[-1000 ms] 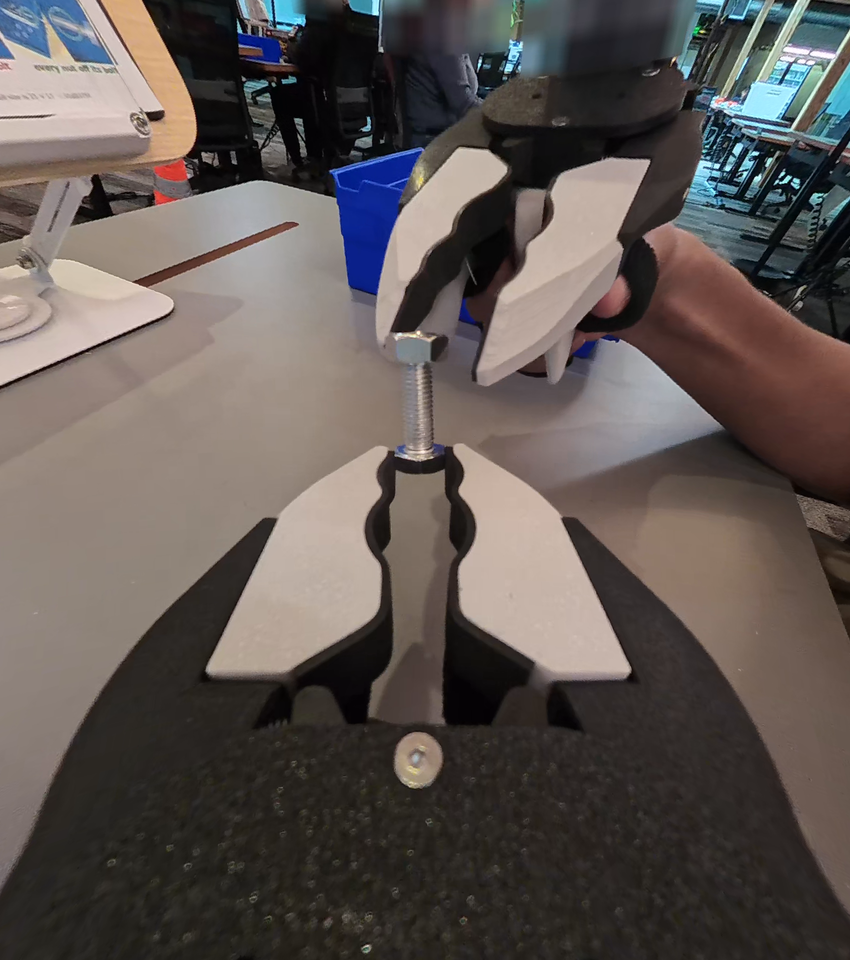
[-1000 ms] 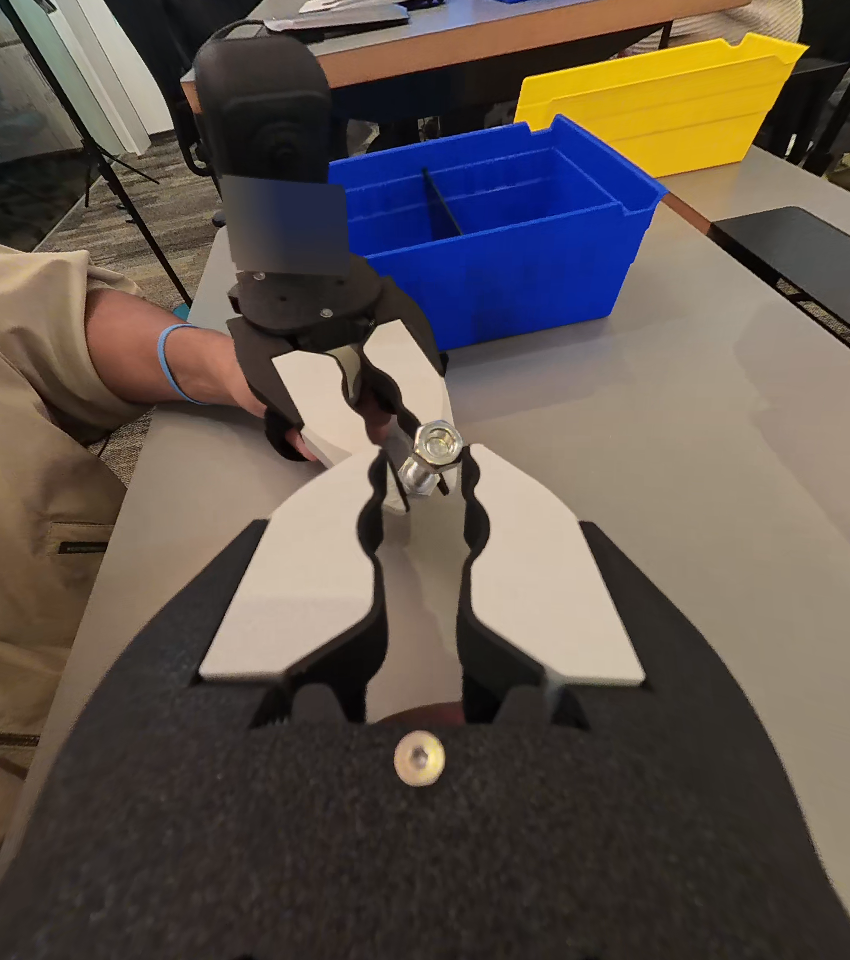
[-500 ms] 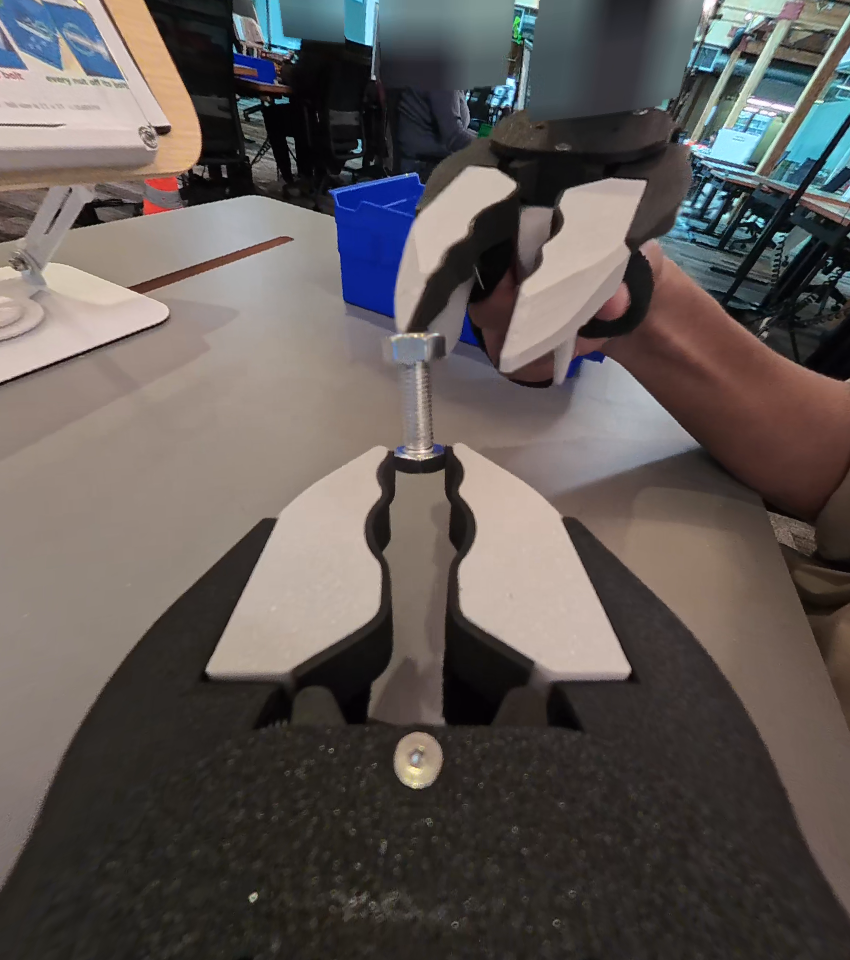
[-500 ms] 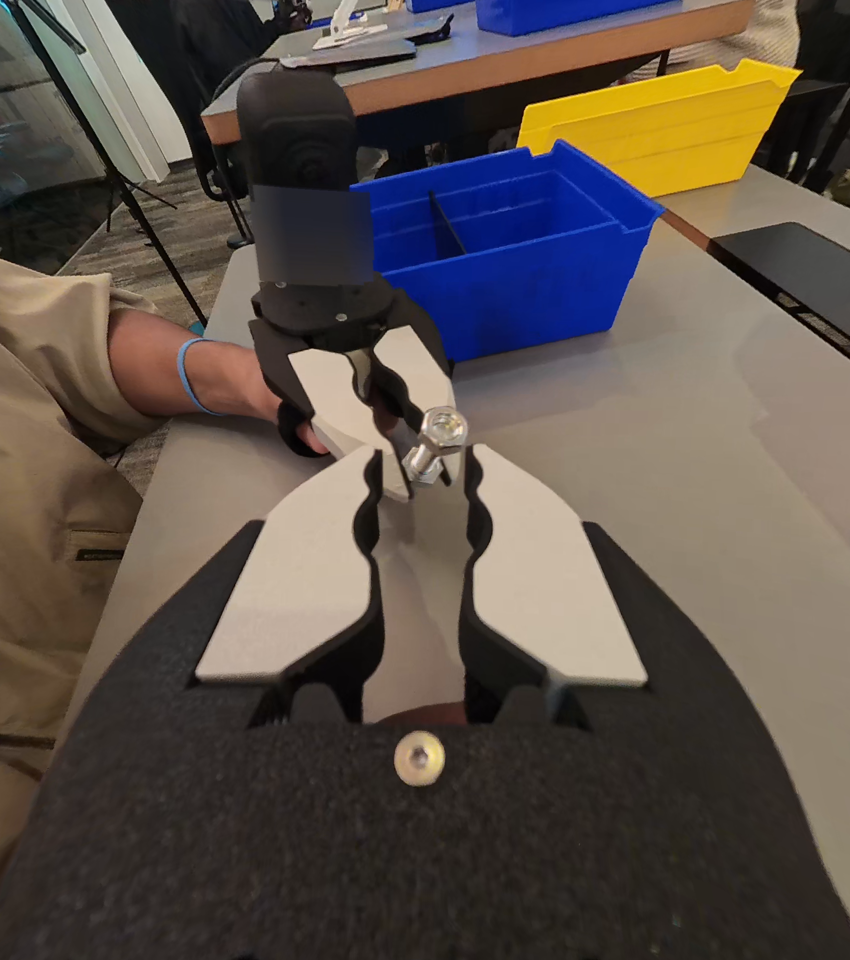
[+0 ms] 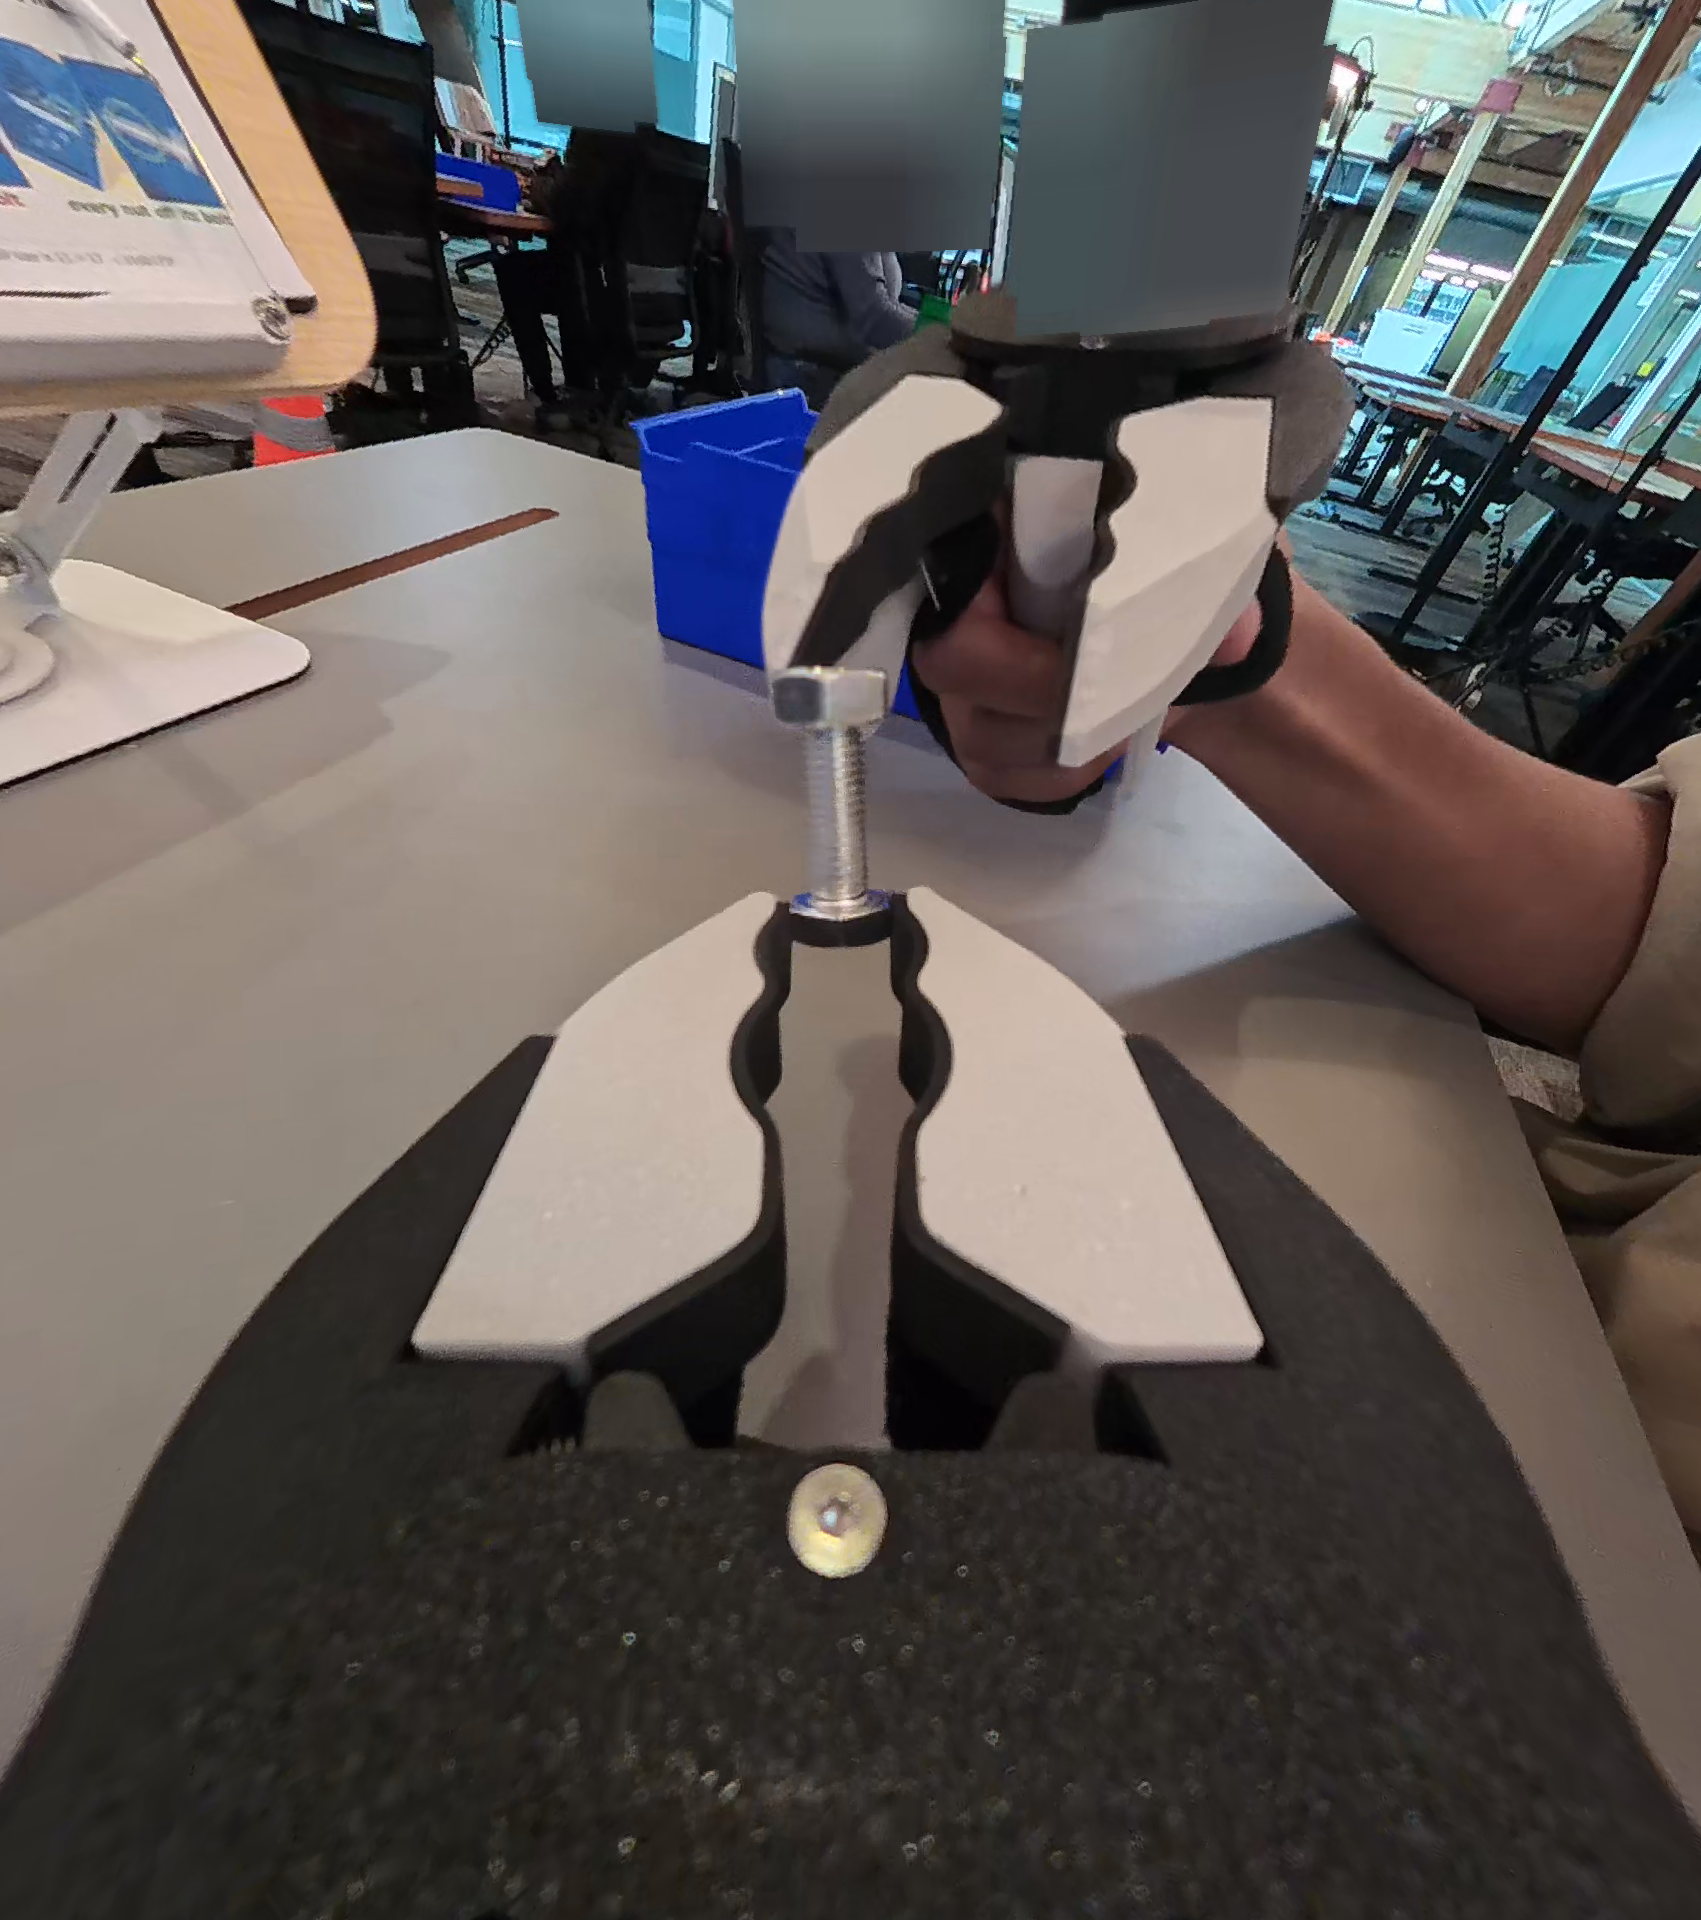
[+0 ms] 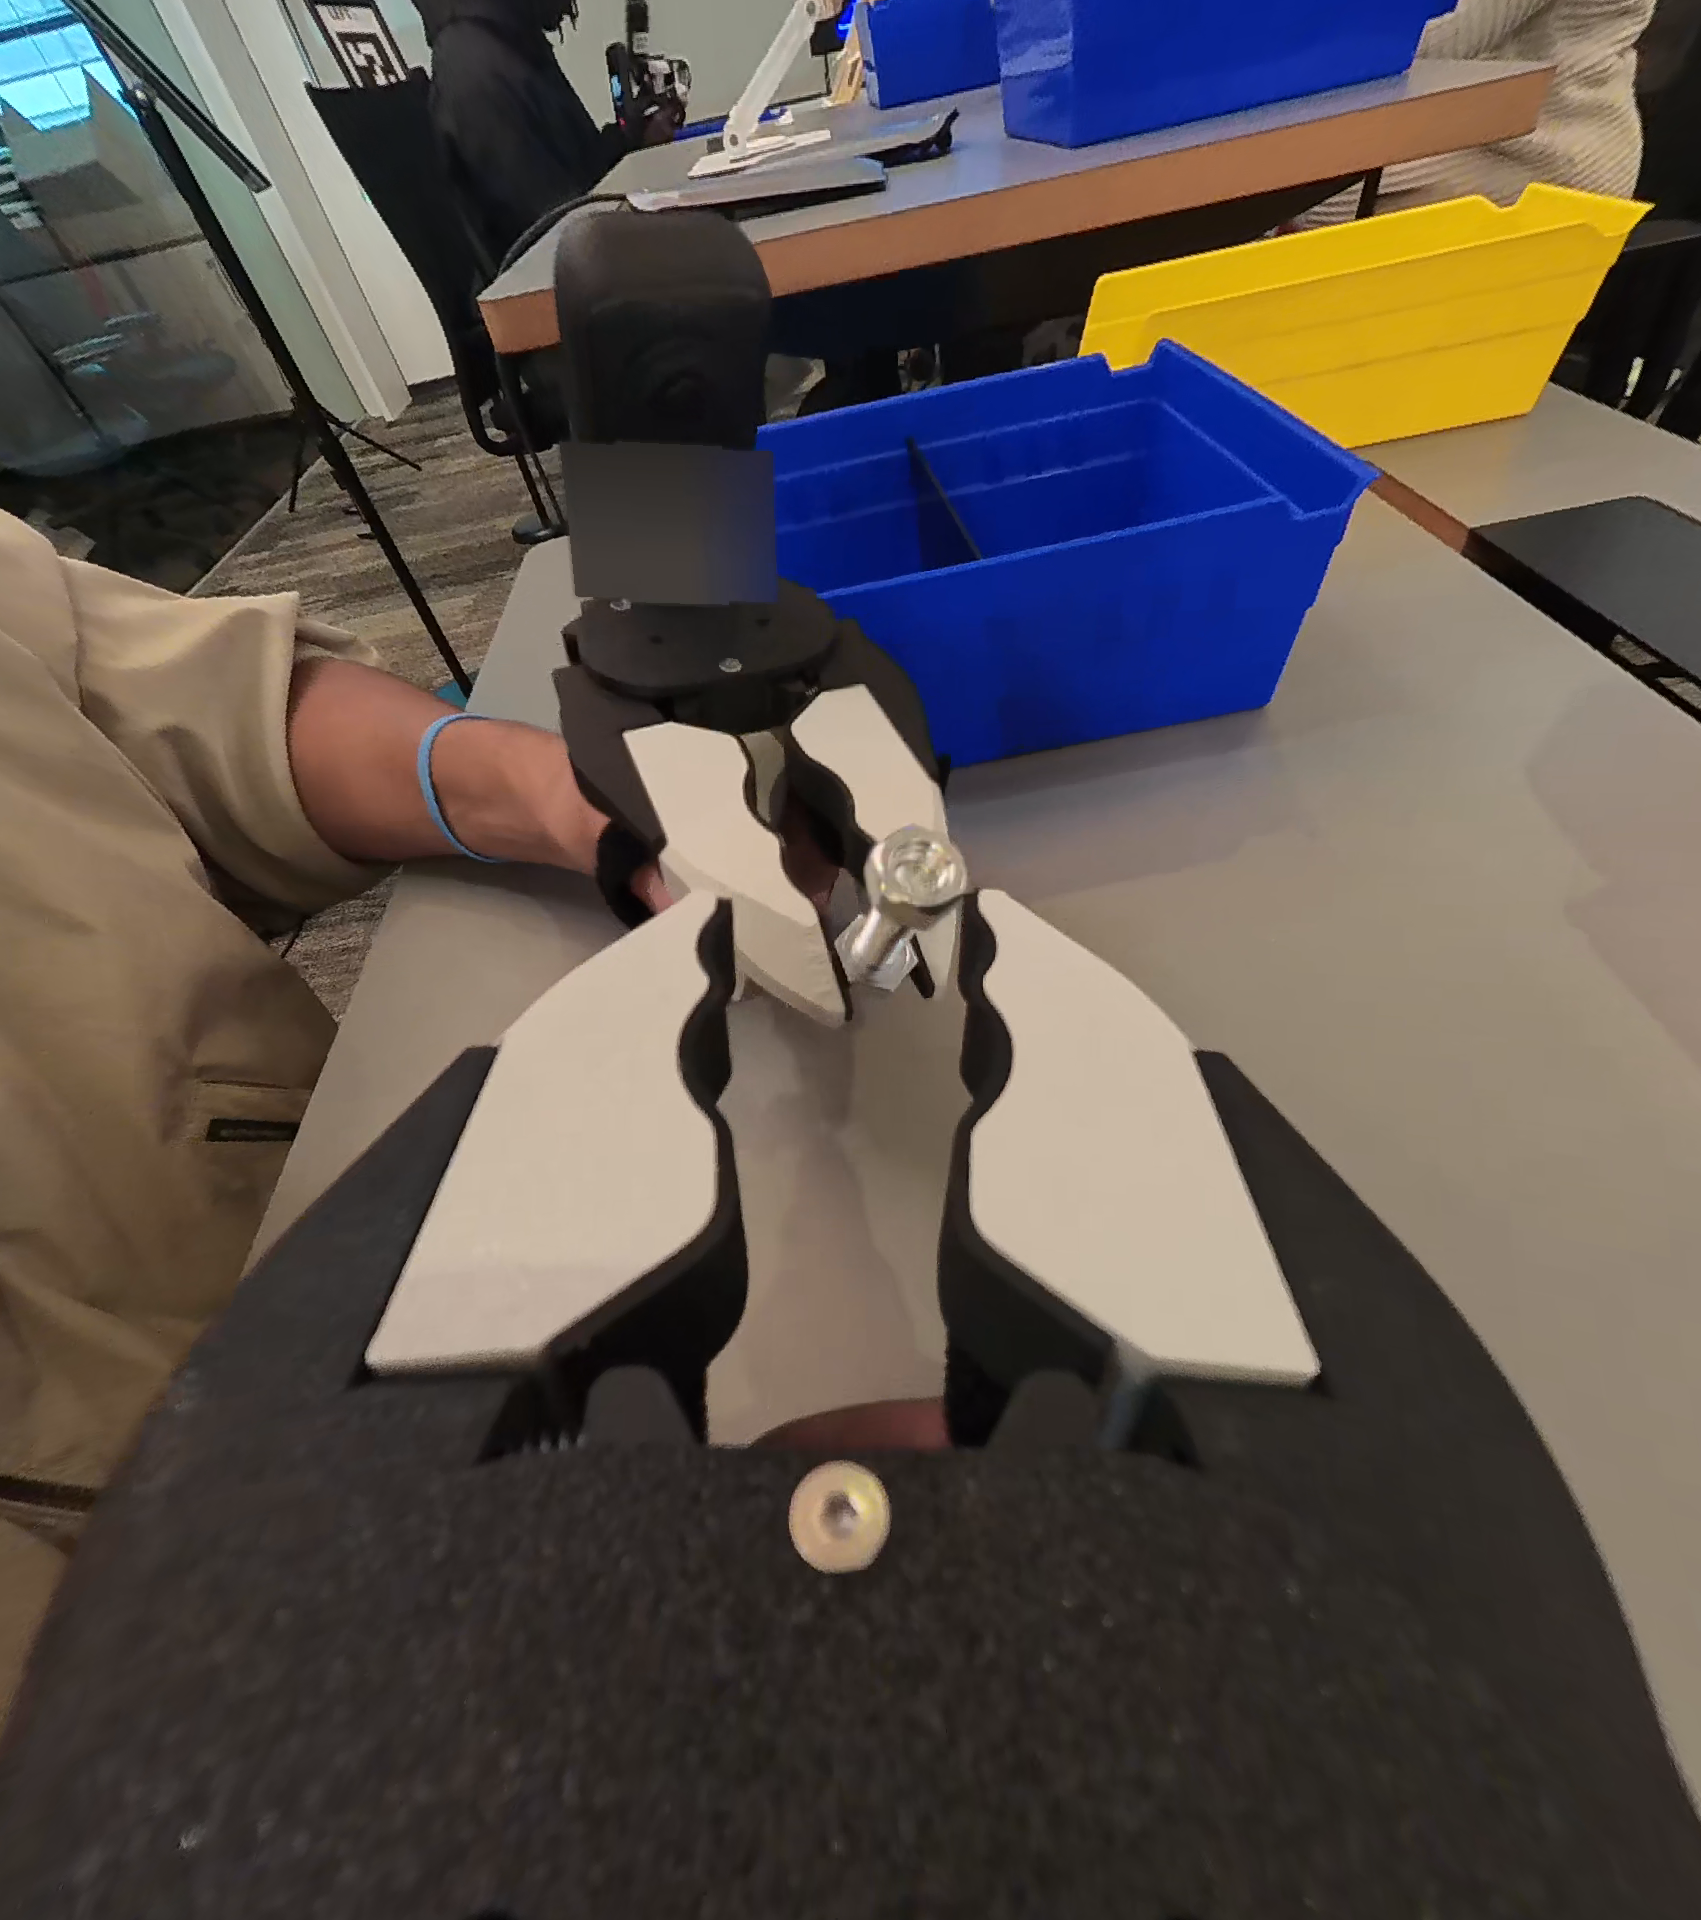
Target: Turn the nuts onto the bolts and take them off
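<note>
A silver bolt (image 5: 833, 800) stands upright with its hex head (image 5: 830, 698) on top. My left gripper (image 5: 838, 914) is shut on the nut (image 5: 838, 906) at the bolt's lower end. My right gripper (image 5: 981, 686) hangs above, open, with one finger (image 5: 846, 623) touching or nearly touching the head. In the right wrist view the bolt head (image 6: 917, 868) lies between my right gripper's (image 6: 846, 925) spread fingertips, nearer the right one. The left gripper (image 6: 877, 977) holds the bolt from below there.
A blue divided bin (image 6: 1033, 561) stands on the grey table (image 6: 1345, 935) behind the grippers; it also shows in the left wrist view (image 5: 721, 520). A yellow bin (image 6: 1365, 312) lies farther back. A white stand (image 5: 46, 644) carries an instruction sheet at the left. A black mat (image 6: 1656, 582) lies at the right. The tips of both grippers are at nearly the same place.
My right gripper has opened wider and stands more upright over the bolt head. My left gripper and the bolt have hardly moved.
</note>
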